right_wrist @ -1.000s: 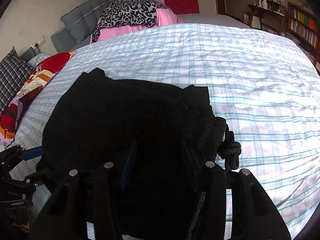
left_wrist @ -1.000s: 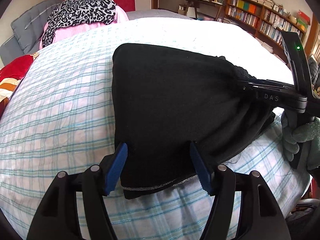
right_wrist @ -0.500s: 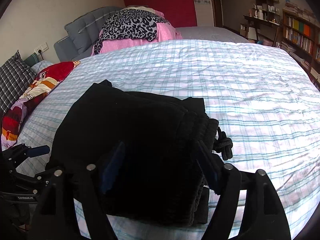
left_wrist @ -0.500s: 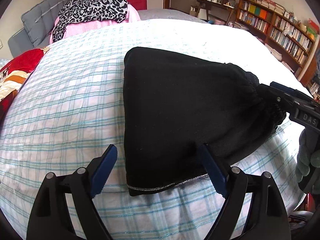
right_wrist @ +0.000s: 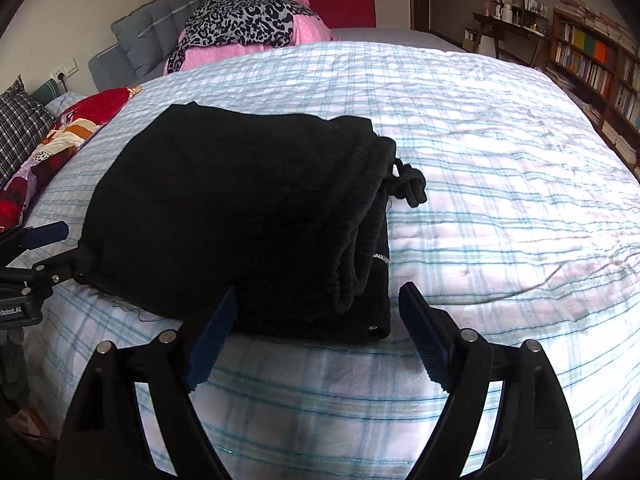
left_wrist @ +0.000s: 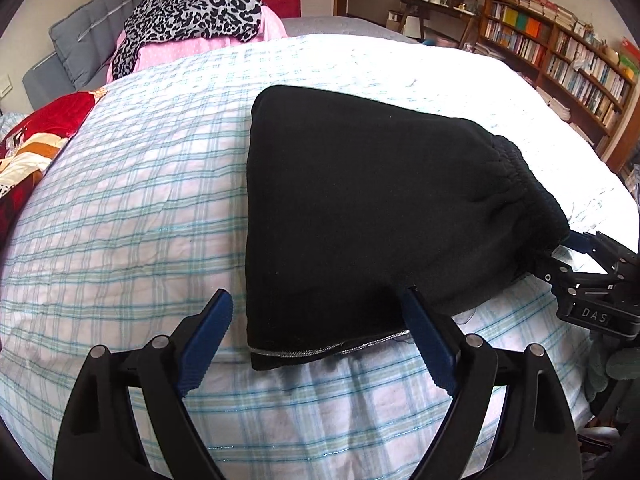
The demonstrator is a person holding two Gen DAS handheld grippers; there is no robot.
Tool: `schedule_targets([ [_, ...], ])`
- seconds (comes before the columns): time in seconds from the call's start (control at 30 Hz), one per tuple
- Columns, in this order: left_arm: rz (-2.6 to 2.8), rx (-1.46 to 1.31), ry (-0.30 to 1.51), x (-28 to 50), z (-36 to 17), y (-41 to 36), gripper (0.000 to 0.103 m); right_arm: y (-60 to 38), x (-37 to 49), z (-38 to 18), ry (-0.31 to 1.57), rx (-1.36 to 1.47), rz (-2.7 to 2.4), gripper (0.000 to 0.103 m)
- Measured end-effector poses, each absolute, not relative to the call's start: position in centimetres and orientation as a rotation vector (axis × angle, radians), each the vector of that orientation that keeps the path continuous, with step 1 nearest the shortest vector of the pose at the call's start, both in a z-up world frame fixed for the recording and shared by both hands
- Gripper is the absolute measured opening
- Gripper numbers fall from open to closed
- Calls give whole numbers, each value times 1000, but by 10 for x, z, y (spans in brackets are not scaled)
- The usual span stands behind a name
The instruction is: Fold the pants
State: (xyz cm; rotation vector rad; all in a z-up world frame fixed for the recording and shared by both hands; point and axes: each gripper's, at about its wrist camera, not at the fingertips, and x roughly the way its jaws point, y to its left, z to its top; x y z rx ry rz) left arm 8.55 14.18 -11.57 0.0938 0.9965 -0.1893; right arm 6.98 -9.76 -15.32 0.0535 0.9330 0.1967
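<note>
the pants (left_wrist: 360,208) lie folded on the bed (left_wrist: 120,220), long axis running across between my hands. my left tongs (left_wrist: 316,336) and right tongs (right_wrist: 316,328) have just been opening; both stand spread, pinching nothing, each at its own near corner.

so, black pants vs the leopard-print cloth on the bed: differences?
The black pants are plain; the leopard-print cloth is spotted grey and black. The pants lie folded in a flat stack on the plaid bedspread; the cloth is draped loosely over a pink heap near the headboard. Both are fabric, and no gripper holds either.
</note>
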Motion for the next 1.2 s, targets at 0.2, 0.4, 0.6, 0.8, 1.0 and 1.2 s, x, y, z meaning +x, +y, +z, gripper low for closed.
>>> schedule_targets([
  [0.2, -180, 51, 1002, 75, -118, 152, 86, -103, 54, -138, 883, 76, 202, 85],
  [0.4, -170, 32, 918, 67, -86, 153, 93, -112, 34, -112, 811, 144, 200, 94],
  [0.6, -180, -9, 927, 79, -80, 159, 94, -126, 46, -115, 836, 249, 206, 96],
  [0.8, -185, -127, 993, 121, -97, 183, 94, -135, 90, -128, 886, 325, 214, 96],
  [1.0, -241, -293, 1065, 163, -117, 202, 94, -145, 129, -145, 953, 432, 237, 96],
  [1.2, -324, -393, 1130, 195, -135, 204, 94, -146, 150, -170, 1032, 520, 309, 96],
])
